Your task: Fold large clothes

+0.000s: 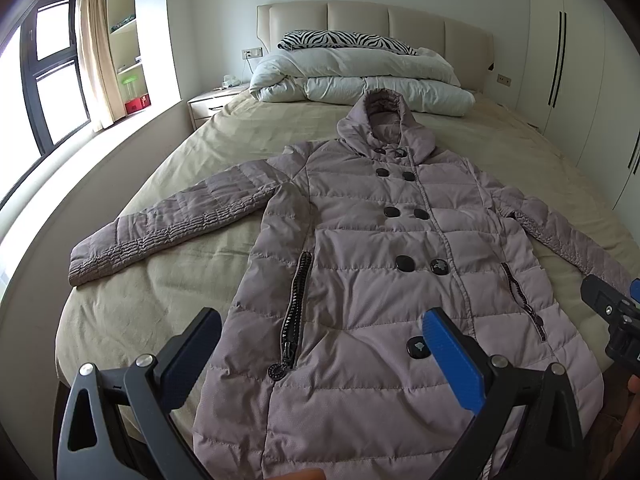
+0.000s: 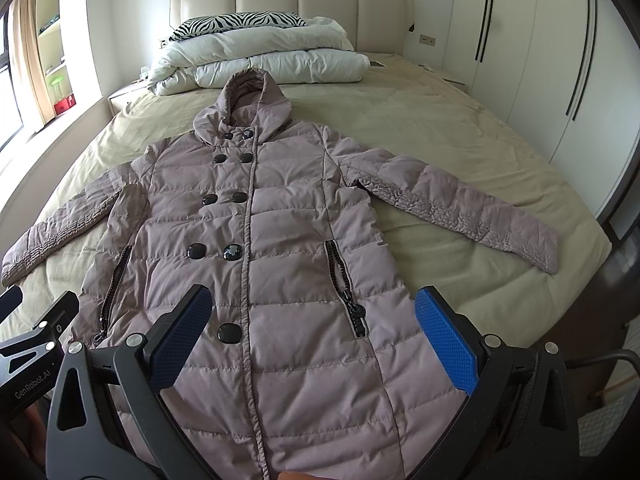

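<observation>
A long mauve quilted hooded coat (image 1: 372, 264) lies flat, front up and buttoned, on the bed, with both sleeves spread sideways; it also shows in the right wrist view (image 2: 272, 240). My left gripper (image 1: 320, 340) is open and empty, hovering above the coat's lower left part near the pocket zipper. My right gripper (image 2: 314, 316) is open and empty above the coat's lower right part. Each gripper shows at the edge of the other's view: the right gripper (image 1: 612, 312) and the left gripper (image 2: 36, 320).
The bed (image 1: 168, 280) has a beige sheet. A folded white duvet (image 1: 360, 80) and a zebra pillow (image 1: 344, 40) lie by the headboard. A nightstand (image 1: 212, 104) and window are on the left, wardrobe doors (image 2: 540, 60) on the right.
</observation>
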